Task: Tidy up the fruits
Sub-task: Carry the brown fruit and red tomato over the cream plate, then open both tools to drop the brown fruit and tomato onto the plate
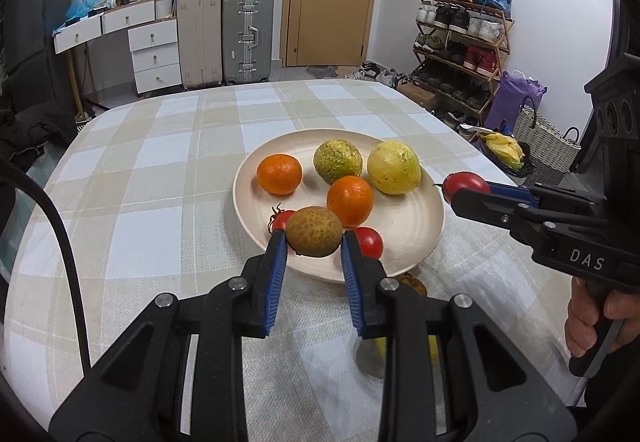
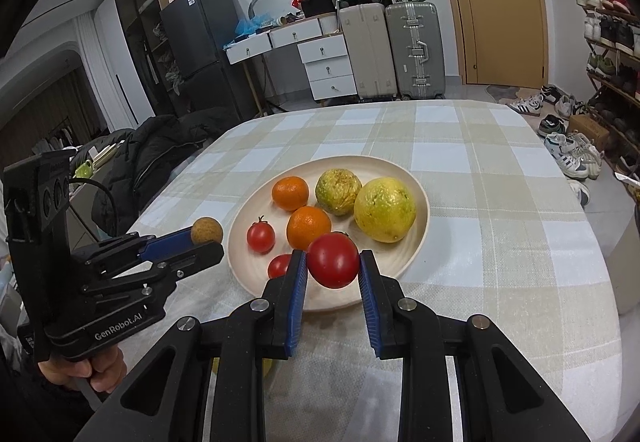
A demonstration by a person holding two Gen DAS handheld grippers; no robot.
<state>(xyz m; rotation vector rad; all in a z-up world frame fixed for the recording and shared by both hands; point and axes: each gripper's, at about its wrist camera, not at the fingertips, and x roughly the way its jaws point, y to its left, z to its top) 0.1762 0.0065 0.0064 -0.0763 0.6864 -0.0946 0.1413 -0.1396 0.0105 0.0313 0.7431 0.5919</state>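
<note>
While the left gripper [image 1: 314,242] clamps a small brown speckled fruit [image 1: 314,231] between its blue pads [image 1: 276,282], the right gripper [image 2: 333,262] is clenched on a red tomato [image 2: 333,260] in the same way. Both fruits sit at the fingertips, lifted clear of the surface.

From the left wrist view, the brown fruit hangs over the near rim of a cream plate [image 1: 416,226], at the plate's 6 o'clock. Just behind it, at either side of the fingertips, two small tomatoes lie on the plate: one with a stem [image 1: 280,220] at about 7 o'clock and one [image 1: 370,242] at about 5 o'clock. Toward the plate's middle rests an orange [image 1: 350,201]; a second orange [image 1: 279,174] lies at 10 o'clock. A green-yellow mottled fruit [image 1: 338,161] sits at 12 o'clock and a larger yellow fruit [image 1: 394,168] at 2 o'clock, the two close beside each other.

From the right wrist view, the red tomato hovers over the near part of the plate, at about 6 o'clock.

Under the left gripper's right finger, off the plate on the checked tablecloth [image 1: 140,182], something brownish [image 1: 414,284] and something yellow peek out, too hidden to name.

A hand [image 1: 592,318] grips the right tool's handle at the frame's 3 to 4 o'clock edge.
</note>
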